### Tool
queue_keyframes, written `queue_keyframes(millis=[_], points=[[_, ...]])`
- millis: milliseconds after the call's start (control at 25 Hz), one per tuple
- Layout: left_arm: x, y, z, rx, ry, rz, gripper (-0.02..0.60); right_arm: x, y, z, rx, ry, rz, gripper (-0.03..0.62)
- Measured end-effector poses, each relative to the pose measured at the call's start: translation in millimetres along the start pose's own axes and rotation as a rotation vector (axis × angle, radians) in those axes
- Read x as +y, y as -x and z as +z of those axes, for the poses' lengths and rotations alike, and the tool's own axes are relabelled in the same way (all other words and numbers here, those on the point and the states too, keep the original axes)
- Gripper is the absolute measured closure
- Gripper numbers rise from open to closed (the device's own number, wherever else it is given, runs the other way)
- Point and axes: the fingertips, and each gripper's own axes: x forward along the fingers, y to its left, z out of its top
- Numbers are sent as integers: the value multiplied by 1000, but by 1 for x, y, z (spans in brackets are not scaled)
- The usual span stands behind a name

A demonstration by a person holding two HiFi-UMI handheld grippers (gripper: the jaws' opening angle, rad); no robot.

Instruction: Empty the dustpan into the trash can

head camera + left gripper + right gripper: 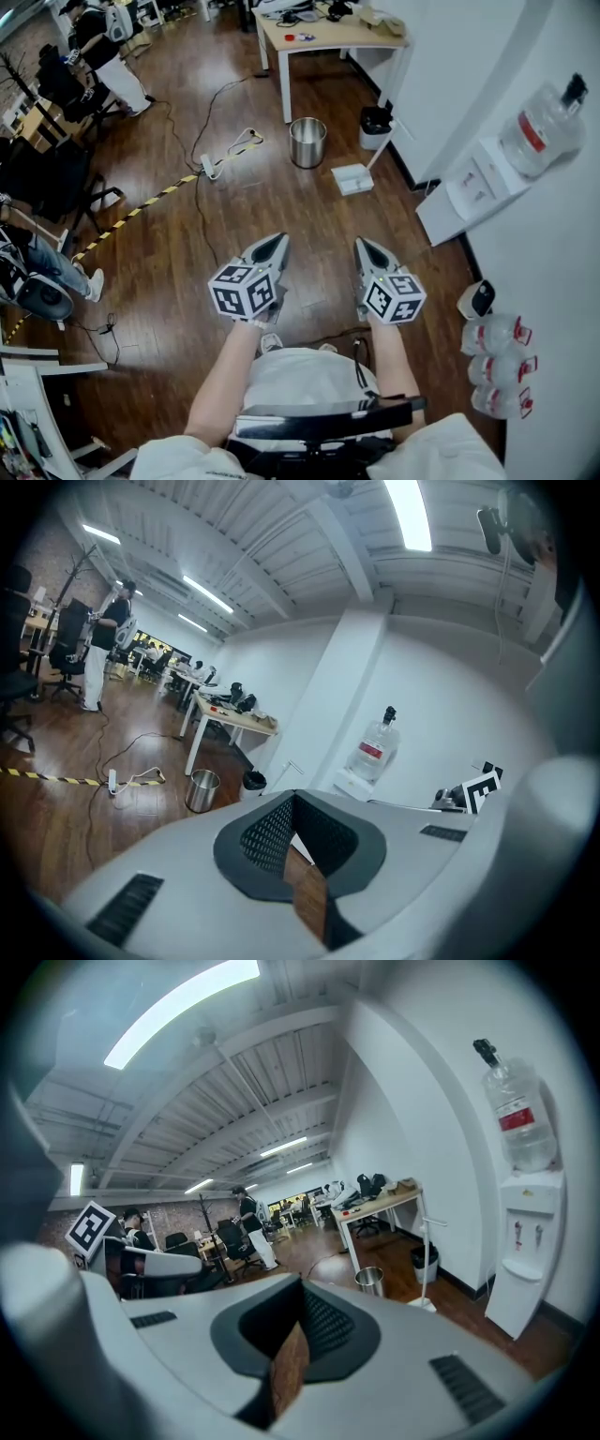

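Note:
A white long-handled dustpan [352, 178] stands on the wooden floor by the white wall, a little to the right of a shiny metal trash can [307, 142]. A small black bin [376, 125] sits just behind the dustpan. My left gripper [277, 240] and right gripper [362, 245] are held side by side above the floor, well short of the dustpan, both shut and holding nothing. In the left gripper view the metal can [202, 790] lies ahead beyond the shut left gripper [295, 797]. The right gripper view shows the can [369, 1281] and the dustpan [419, 1303] past the shut right gripper [301, 1282].
A wooden table [333, 36] stands behind the cans. A power strip with cables [212, 166] and yellow-black tape [141, 205] lie on the floor to the left. A water dispenser [473, 187] and spare bottles [495, 361] line the right wall. People and chairs [52, 178] occupy the left.

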Motion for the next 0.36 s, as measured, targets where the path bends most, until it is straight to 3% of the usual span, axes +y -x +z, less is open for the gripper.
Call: queue_keyframes(millis=[360], points=[[40,13,13,-8,15,0,594,25,-19,-2,3,13,-7,595]])
